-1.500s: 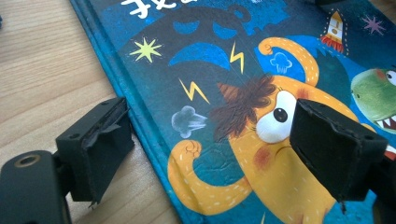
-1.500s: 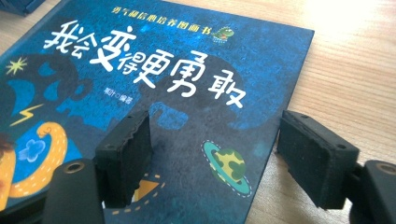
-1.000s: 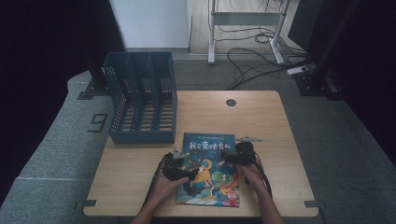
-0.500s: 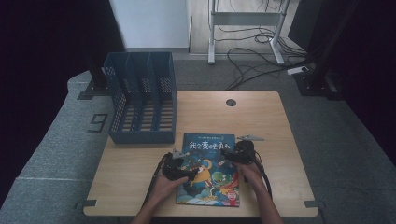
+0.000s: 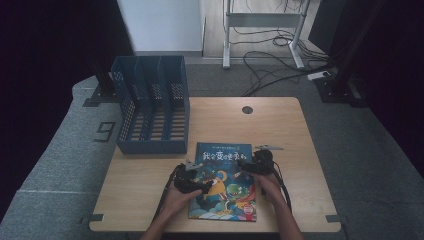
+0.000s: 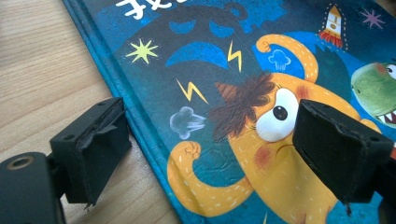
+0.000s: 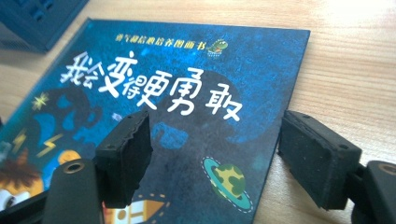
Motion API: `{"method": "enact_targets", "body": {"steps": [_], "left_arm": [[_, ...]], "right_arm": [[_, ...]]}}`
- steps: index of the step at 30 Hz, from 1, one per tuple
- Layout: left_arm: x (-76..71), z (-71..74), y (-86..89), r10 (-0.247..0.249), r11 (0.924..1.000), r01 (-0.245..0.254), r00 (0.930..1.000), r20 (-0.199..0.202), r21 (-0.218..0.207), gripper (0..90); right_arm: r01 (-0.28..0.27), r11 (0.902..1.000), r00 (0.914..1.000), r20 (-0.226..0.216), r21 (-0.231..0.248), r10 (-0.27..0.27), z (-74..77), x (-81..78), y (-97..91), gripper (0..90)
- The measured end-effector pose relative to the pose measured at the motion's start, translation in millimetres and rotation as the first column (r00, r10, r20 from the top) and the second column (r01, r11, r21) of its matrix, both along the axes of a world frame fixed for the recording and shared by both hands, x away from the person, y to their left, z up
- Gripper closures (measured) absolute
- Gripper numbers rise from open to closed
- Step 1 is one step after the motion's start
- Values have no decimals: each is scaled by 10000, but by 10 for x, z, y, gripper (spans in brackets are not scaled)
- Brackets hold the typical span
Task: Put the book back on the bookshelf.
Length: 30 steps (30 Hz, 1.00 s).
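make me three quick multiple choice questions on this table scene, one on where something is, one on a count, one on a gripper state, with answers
1. Where does the blue file rack stand on the wooden table?
A. far left part
B. near right corner
C. on top of the picture book

2. How many open slots does the file rack have?
A. one
B. three
C. six

3. How do the jaws of the left gripper stand?
A. clamped shut on the book's edge
B. open, one jaw over the table, one over the cover
C. shut in the air above the rack

Answers:
1 A: the high view shows it at the far left, beyond the picture book.
2 B: two dividers make three slots.
3 B: the left gripper view shows a wide gap straddling the book's edge.
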<state>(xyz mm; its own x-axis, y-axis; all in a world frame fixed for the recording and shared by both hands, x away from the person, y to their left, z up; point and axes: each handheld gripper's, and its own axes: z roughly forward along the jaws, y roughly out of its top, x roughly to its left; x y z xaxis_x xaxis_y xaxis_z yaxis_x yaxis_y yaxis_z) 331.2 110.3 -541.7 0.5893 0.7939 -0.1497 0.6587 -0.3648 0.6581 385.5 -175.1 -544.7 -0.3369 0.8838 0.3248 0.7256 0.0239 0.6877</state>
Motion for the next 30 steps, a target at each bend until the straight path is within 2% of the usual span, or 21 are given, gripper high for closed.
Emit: {"method": "enact_targets", "body": {"steps": [4,10,20,30], "left_arm": [[-15,-2,-4,76,9999,-76,9999,105,70,125],[-44,6,-2,57,9998,-59,10000,81,191,138],[-35,12,32,-42,10000,41,9999,-118,-71,129],[-34,5,31,-62,9999,61,9999,-104,-141,108]], "right_arm": [[178,9973,9996,-240,719,-161,-5,13,-57,266],[116,9959,9995,-288,896,-91,0,-5,-79,287],[-87,9926,9999,-53,1209,94,95,-48,-116,291],[-247,9825,9987,-390,1844,324,90,-48,-192,296]]}}
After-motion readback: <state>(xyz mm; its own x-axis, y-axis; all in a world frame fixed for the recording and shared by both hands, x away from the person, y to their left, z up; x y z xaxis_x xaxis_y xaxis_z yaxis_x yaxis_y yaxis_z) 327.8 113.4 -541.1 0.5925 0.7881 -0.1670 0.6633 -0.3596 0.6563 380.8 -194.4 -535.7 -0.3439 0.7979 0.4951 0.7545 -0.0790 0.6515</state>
